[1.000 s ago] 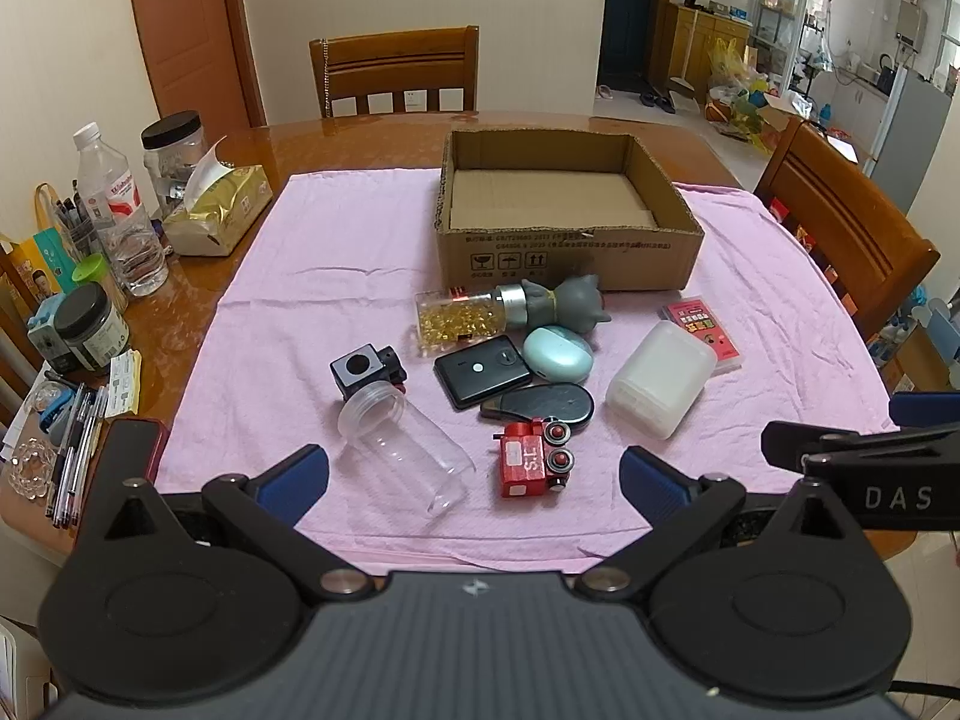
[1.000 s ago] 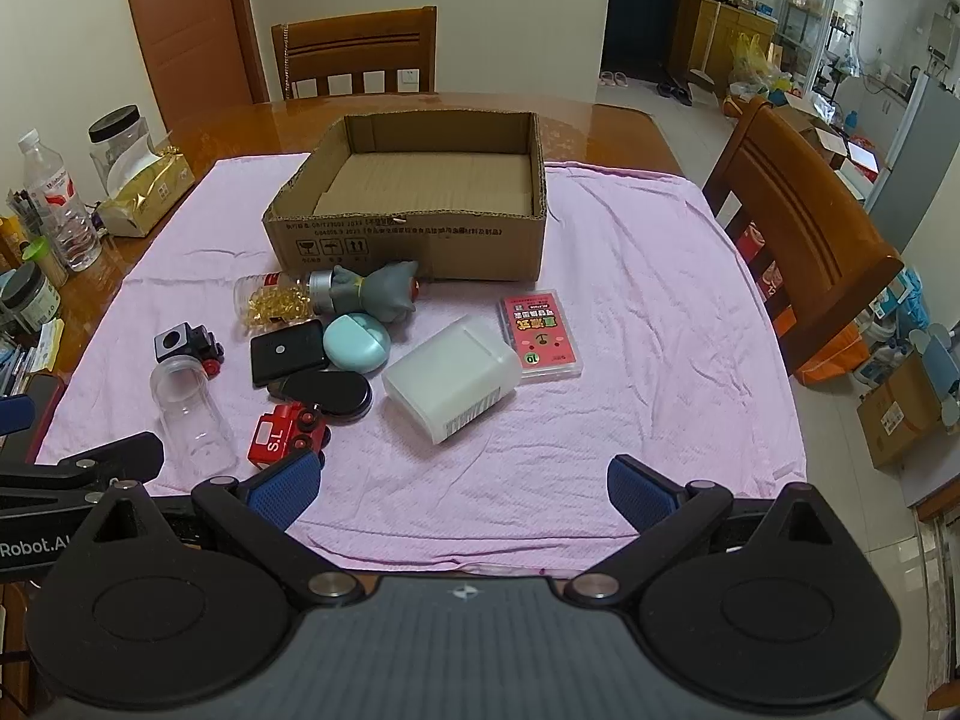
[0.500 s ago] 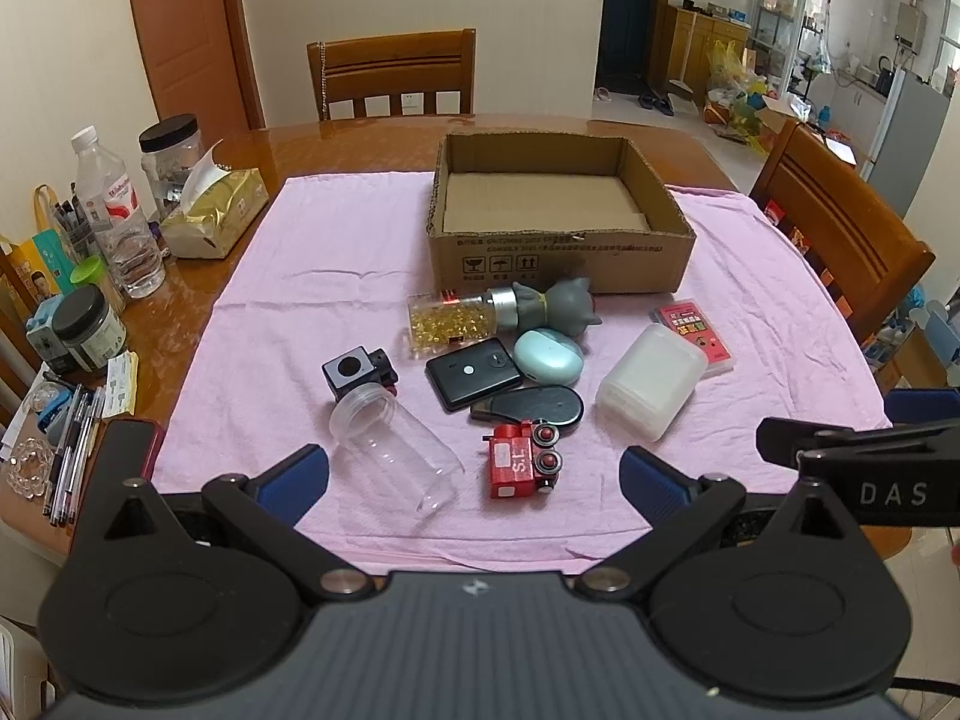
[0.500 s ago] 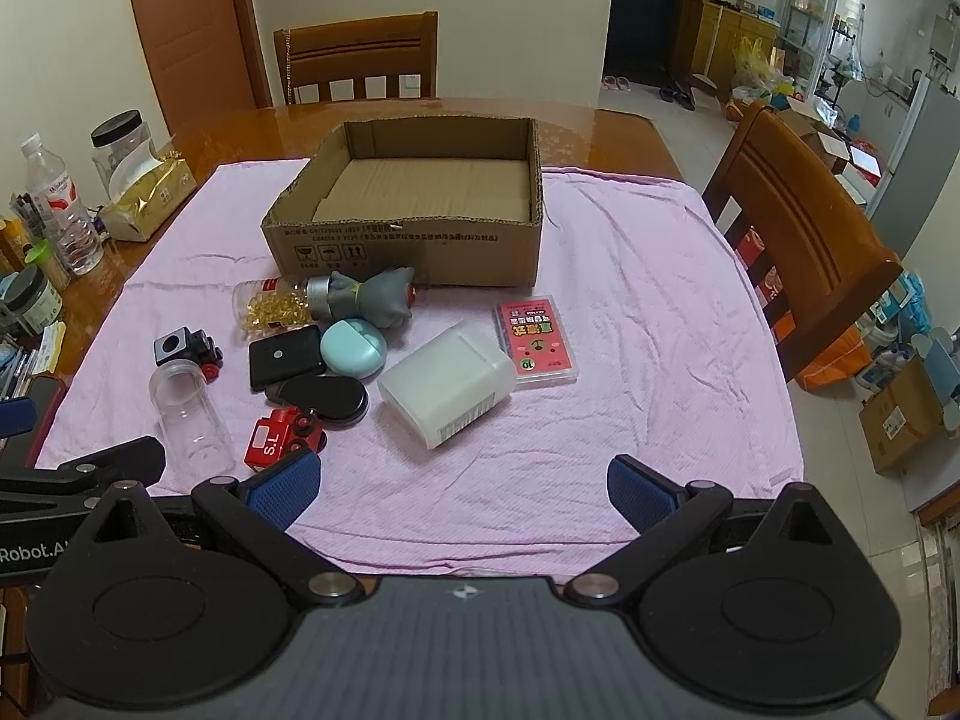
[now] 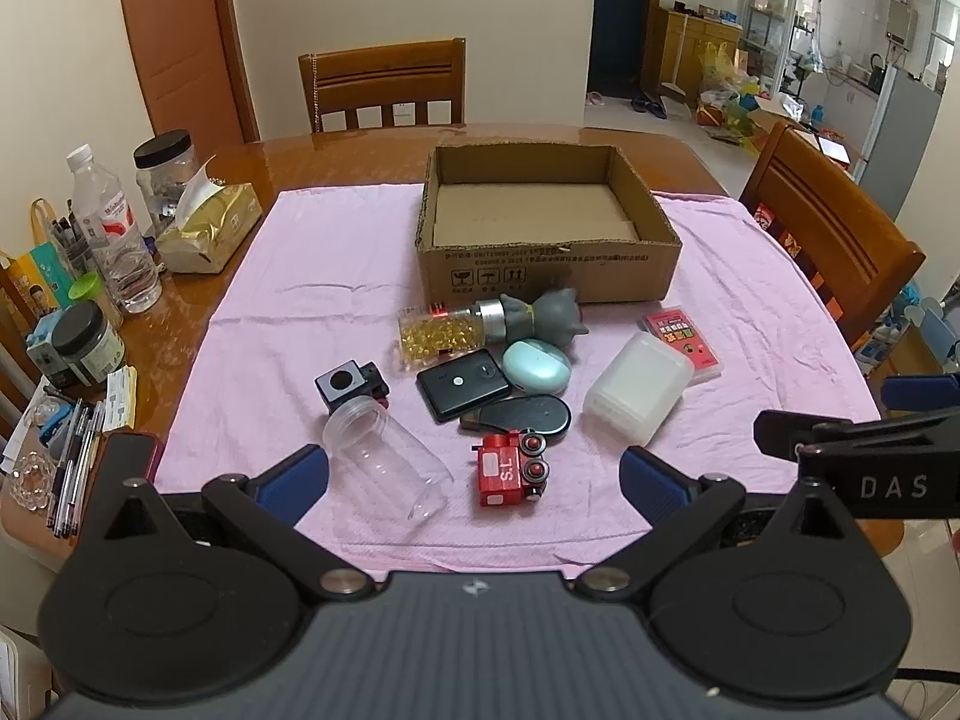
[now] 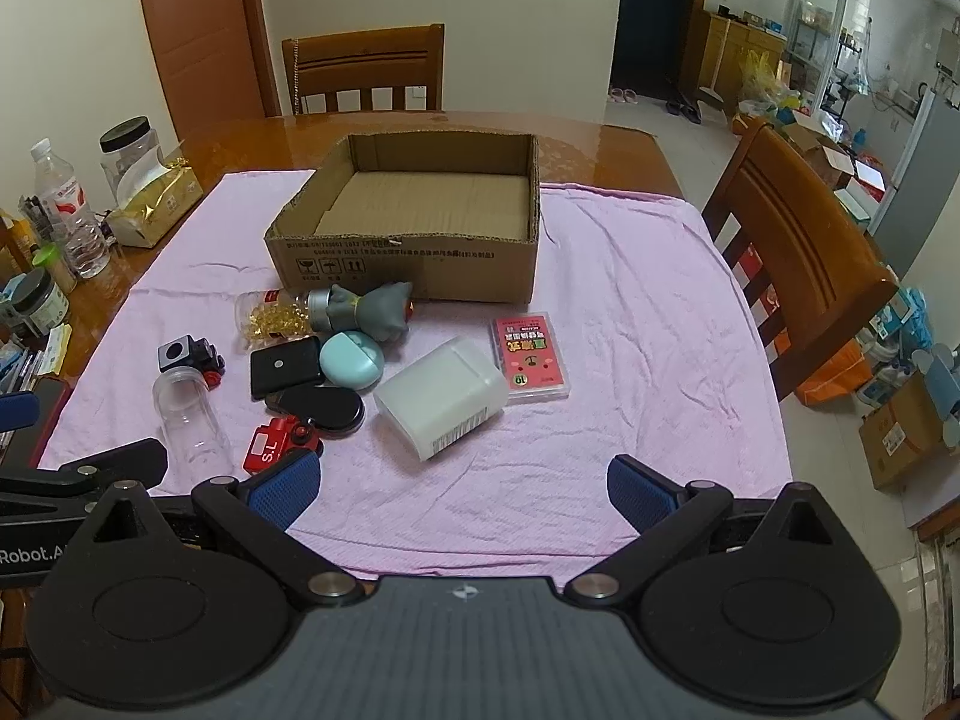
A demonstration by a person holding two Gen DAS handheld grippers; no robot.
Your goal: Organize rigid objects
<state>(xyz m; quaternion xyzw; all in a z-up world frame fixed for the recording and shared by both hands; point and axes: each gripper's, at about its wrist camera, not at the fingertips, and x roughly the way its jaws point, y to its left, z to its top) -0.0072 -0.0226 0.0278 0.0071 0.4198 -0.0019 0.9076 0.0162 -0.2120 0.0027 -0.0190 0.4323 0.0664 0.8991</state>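
Pink cloth covers most of a glossy wooden dining table, and on it, toward the far side, sits an open cardboard box with nothing inside. Just in front of the box's near wall lies a cluster of small things: a bottle of yellow capsules on its side, its cap end touching a grey cat-shaped toy; a mint oval case beside a black rectangular device; a black oval case below them; a red toy train nearest the camera. To the left lie a clear plastic jar on its side and a small black-and-grey cube toy. To the right, a translucent white plastic box rests against a pink card pack.

Both tools hang above the near table edge, apart from every object. The left gripper is spread wide and holds nothing; the right gripper is likewise spread and empty.

Along the left table edge stand a water bottle, a gold tissue pack and black-lidded jars. Wooden chairs stand around.
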